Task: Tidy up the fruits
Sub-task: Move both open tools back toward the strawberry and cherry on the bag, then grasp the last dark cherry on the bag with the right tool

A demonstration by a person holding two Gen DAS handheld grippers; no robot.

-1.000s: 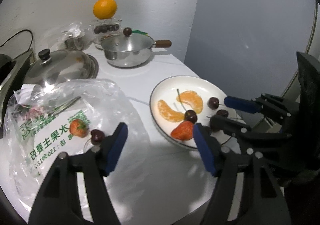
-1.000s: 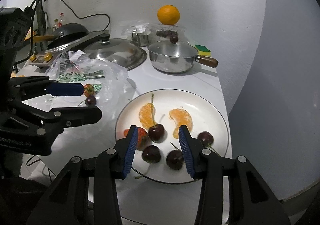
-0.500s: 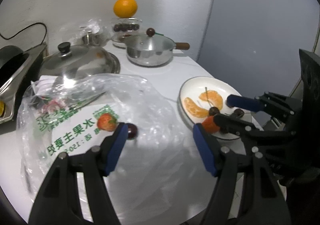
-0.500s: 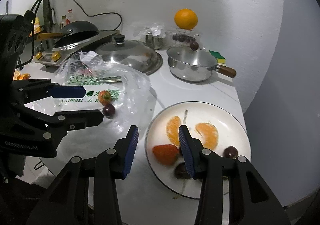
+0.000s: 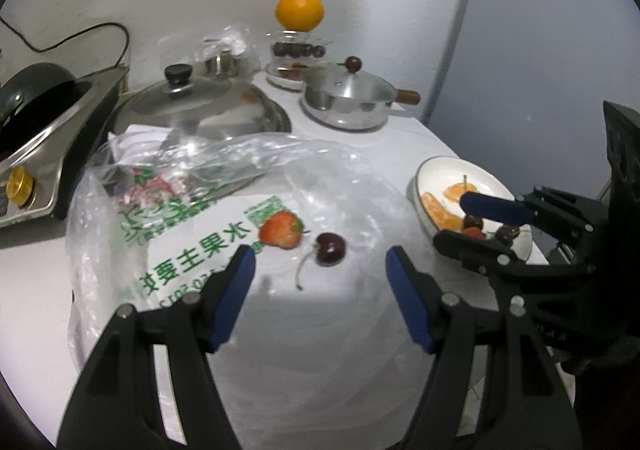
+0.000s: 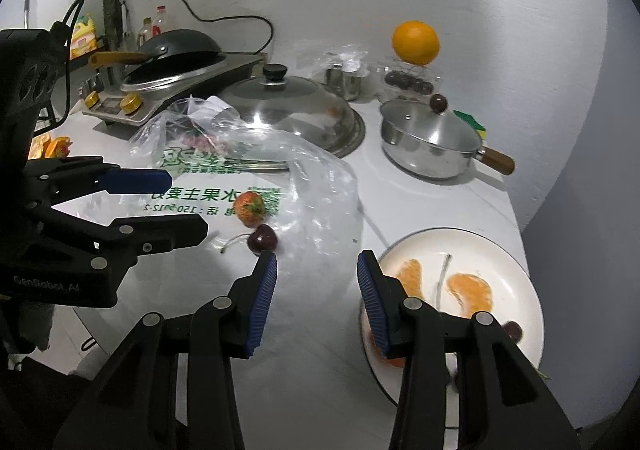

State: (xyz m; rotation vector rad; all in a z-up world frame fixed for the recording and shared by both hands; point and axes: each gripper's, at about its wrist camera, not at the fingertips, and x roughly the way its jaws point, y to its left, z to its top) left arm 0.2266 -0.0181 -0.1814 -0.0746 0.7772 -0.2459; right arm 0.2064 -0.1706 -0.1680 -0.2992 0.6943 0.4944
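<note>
A strawberry (image 5: 280,234) and a dark cherry (image 5: 330,248) lie on a clear plastic bag (image 5: 192,218) with green print. My left gripper (image 5: 320,278) is open and empty, just in front of them. The white plate (image 6: 504,250) holds two orange segments (image 6: 470,292), cherries and a strawberry partly hidden behind my finger. My right gripper (image 6: 316,270) is open and empty, over the table between the bag and the plate. The strawberry (image 6: 249,209) and cherry (image 6: 262,240) also show in the right wrist view.
A lidded steel saucepan (image 5: 352,100) and a large pot lid (image 5: 200,110) stand behind the bag. An orange (image 5: 299,10) sits on a clear box of cherries at the wall. A stove with a wok (image 6: 176,62) is at the left. The table edge runs beside the plate.
Both grippers have moved left, away from the plate and toward the bag. The strawberry and cherry on the bag now sit between my left fingers' line of sight. Both stay open.
</note>
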